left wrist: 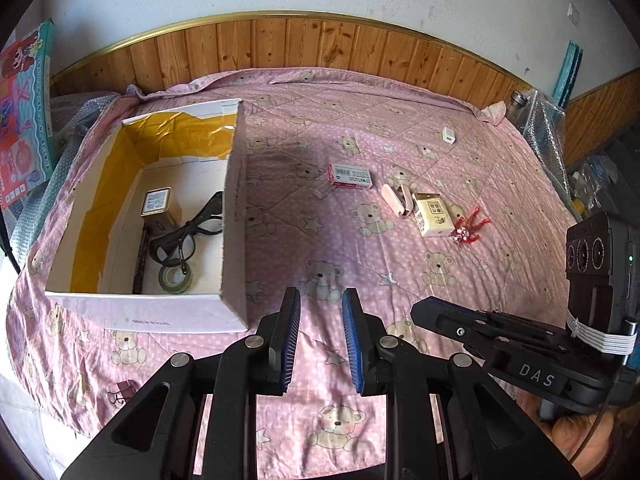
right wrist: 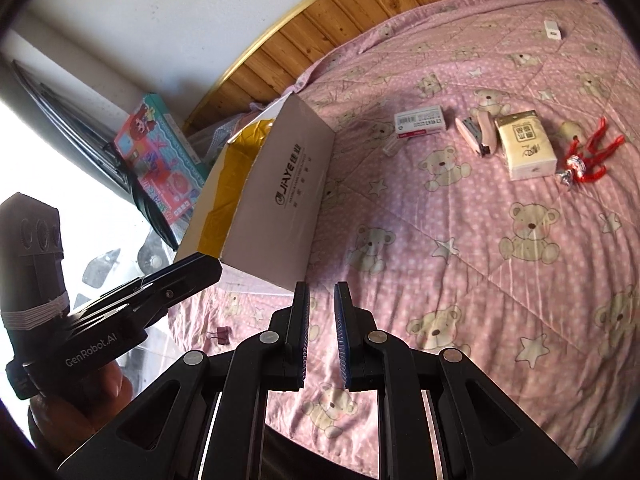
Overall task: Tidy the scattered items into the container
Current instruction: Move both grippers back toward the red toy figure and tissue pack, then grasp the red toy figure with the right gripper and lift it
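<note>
Grippers: left gripper (left wrist: 321, 334) and right gripper (right wrist: 321, 330), jaws parted a little, each empty, touching nothing, above a pink quilt (left wrist: 360, 264). Box (left wrist: 234, 216), white, open-topped, on the quilt's left side; contents: tape roll (left wrist: 175, 278) nearest, black cable (left wrist: 188, 232) coiled mid-box, dark pen (left wrist: 141, 260) with long axis running near-to-far, square tin (left wrist: 157, 205) farthest. Scattered items, right of the box, on the quilt: tissue pack (left wrist: 434, 216); red figure (left wrist: 472, 227) just beside it; pink stapler (left wrist: 396, 198), opened; staple box (left wrist: 351, 176), long axis left-right; white charger (left wrist: 449, 135) farthest.
</note>
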Action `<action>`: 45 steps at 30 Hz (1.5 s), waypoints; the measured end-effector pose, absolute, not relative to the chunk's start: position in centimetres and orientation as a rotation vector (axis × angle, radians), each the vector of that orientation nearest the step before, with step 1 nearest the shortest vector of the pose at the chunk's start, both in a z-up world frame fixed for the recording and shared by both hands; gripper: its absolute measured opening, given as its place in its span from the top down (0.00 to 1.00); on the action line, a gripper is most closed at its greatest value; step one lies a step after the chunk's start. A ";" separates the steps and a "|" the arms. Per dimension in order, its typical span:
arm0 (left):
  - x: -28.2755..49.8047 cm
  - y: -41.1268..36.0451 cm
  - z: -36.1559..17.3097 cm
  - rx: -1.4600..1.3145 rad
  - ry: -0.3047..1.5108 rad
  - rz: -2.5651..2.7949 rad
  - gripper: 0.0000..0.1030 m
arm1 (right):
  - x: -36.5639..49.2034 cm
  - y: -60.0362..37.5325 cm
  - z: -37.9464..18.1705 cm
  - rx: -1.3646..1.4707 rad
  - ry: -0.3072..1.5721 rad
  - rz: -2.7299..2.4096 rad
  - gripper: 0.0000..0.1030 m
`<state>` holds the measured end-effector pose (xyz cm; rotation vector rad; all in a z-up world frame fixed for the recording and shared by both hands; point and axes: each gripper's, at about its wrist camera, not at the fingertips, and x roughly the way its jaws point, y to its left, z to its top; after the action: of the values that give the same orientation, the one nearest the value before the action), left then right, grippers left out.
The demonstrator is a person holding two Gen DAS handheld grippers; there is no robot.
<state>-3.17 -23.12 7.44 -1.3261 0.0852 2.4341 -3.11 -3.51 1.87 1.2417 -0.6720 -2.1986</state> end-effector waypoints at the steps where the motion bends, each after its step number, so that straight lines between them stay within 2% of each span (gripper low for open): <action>1: -3.1 -22.6 7.2 -1.327 0.088 2.422 0.77 | -3.1 -2.8 1.6 1.249 -0.684 -2.207 0.85; 16: -3.5 -18.3 3.2 -1.377 0.079 2.302 0.77 | -6.5 8.9 -1.8 1.345 -0.923 -2.393 0.85; 17: -3.6 -18.2 2.8 -1.385 0.074 2.295 0.77 | -7.1 9.7 -2.0 1.351 -0.946 -2.414 0.83; 19: -3.8 -18.1 2.1 -1.399 0.061 2.282 0.77 | -8.5 11.3 -2.4 1.374 -0.986 -2.449 0.68; 23: -4.5 -18.1 0.9 -1.427 0.026 2.264 0.78 | -11.8 13.8 -3.9 1.453 -1.042 -2.525 0.65; 25: -4.9 -18.3 0.4 -1.439 0.011 2.257 0.77 | -13.6 14.5 -4.9 1.504 -1.055 -2.553 0.60; 30: -5.8 -19.0 -0.7 -1.473 -0.028 2.252 0.77 | -17.2 14.6 -7.1 1.562 -1.025 -2.596 0.58; 32: -6.0 -19.3 -1.0 -1.484 -0.036 2.245 0.77 | -17.9 13.8 -6.9 1.569 -0.903 -2.649 0.59; 33: -6.1 -19.4 -1.2 -1.489 -0.036 2.245 0.77 | -17.9 13.7 -6.9 1.574 -0.876 -2.663 0.67; 35: -6.3 -19.7 -1.4 -1.497 -0.044 2.237 0.77 | -17.4 13.9 -6.9 1.569 -0.892 -2.643 0.72; 38: -6.4 -20.0 -1.4 -1.490 -0.057 2.238 0.77 | -15.4 14.2 -6.2 1.541 -0.900 -2.639 0.74; 39: -6.4 -20.1 -1.3 -1.485 -0.062 2.239 0.77 | -14.4 14.0 -5.7 1.529 -0.877 -2.647 0.78; 40: -6.4 -20.2 -1.2 -1.480 -0.066 2.242 0.77 | -13.5 13.7 -5.2 1.516 -0.869 -2.639 0.87; 45: -6.1 -21.0 -0.7 -1.460 -0.102 2.256 0.77 | -8.5 9.0 -2.8 1.460 -0.760 -2.517 0.89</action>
<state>-6.11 -21.04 -0.70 -1.4598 -0.1019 2.2559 -8.53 9.00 -2.80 1.4603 -0.7596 -2.5170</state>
